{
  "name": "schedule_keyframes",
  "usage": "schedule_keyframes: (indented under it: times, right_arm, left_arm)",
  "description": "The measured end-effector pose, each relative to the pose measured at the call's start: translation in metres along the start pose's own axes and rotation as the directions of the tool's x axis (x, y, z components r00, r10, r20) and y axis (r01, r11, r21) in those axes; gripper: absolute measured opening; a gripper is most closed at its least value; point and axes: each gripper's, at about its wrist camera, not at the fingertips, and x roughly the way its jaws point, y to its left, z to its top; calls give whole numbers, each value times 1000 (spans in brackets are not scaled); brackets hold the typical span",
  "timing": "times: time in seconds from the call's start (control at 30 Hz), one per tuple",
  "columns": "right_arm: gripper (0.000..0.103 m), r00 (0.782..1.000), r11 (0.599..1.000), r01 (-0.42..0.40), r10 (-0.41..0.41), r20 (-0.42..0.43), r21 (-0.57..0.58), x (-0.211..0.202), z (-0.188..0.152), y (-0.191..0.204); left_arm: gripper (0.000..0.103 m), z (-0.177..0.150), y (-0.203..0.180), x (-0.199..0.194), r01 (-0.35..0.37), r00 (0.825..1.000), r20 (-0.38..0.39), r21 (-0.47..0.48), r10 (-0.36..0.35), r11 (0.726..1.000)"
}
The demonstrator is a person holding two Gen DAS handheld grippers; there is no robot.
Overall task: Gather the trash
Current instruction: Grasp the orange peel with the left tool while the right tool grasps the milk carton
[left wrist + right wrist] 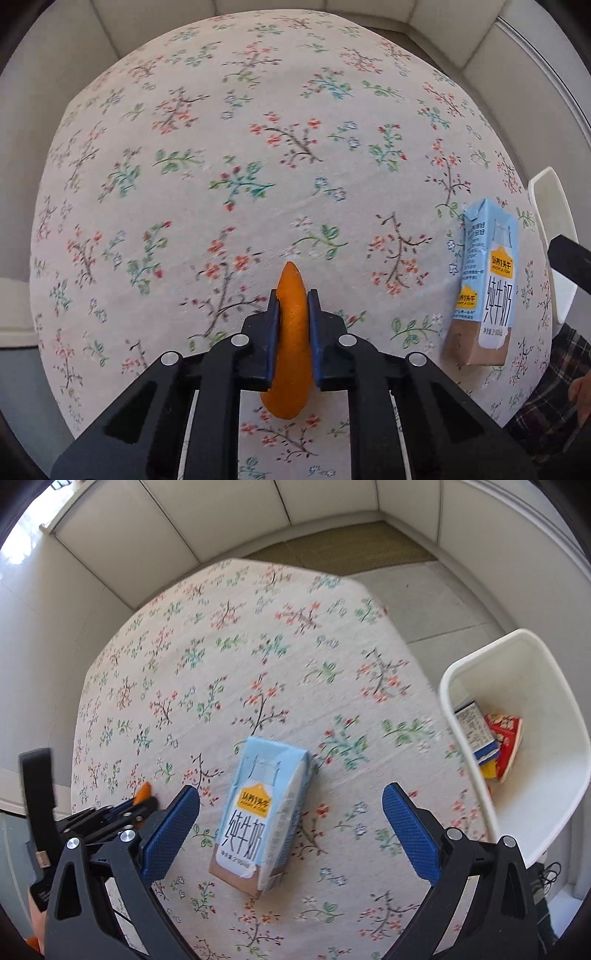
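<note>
Got my left gripper [292,306] clamped on the orange peel [291,332], bottom centre. Right gripper [291,816] hangs wide open over the milk carton [258,816], mid-frame on the tabletop [221,657]. Next, I'd guess: squeeze carton, carry both to the white bin [546,775] at right.

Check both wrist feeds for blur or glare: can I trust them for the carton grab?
Left wrist: the orange peel in the left gripper is sharp, the tablecloth slightly smeared. Right wrist: the milk carton is readable, the cloth motion-blurred, glare only top left; both views bulge.
</note>
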Motion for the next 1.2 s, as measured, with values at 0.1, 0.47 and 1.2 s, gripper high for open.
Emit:
schedule_keyframes:
  times: [0.1,0.47,1.2]
  right_arm:
    - [96,1000,1000,23,-23,-16,-4,12,-1,9]
    - [92,991,999,19,-15,-133,29,53,-11,25]
    - [58,989,982,-135,141,43,-129,-8,-18,70]
  left_arm:
    - [13,-8,20,-21,6,999,36,-86,-3,996]
    - [12,-40,25,-101,59,973,232,-234,-3,970]
    - [12,-50,42,-126,118,931,364,-338,14,934]
